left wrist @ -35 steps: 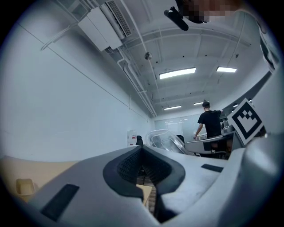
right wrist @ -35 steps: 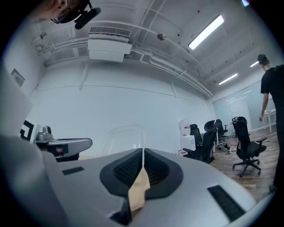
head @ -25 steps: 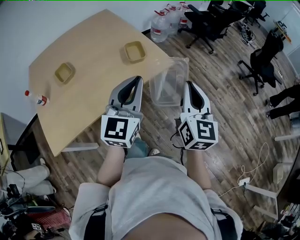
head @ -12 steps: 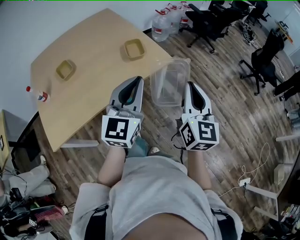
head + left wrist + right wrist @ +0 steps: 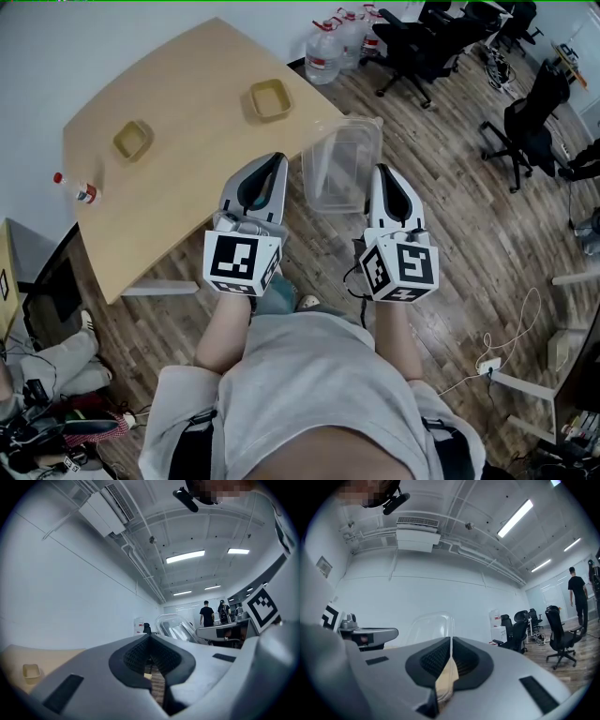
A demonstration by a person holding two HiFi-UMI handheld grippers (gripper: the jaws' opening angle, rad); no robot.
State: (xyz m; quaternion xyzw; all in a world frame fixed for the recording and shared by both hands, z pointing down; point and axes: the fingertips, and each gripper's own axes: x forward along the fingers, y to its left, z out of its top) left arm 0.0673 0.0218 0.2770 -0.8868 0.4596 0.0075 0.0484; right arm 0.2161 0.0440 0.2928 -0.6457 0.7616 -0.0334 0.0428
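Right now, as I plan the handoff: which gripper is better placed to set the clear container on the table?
Probably the right gripper: its jaws are shut on the wall of the clear container. The left gripper has its jaws together on nothing, though it is on the side of the table.

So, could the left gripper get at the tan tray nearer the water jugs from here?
Probably yes: the left gripper points across bare tabletop toward that tan tray, with nothing between. The clear container, held by the right gripper, sits aside.
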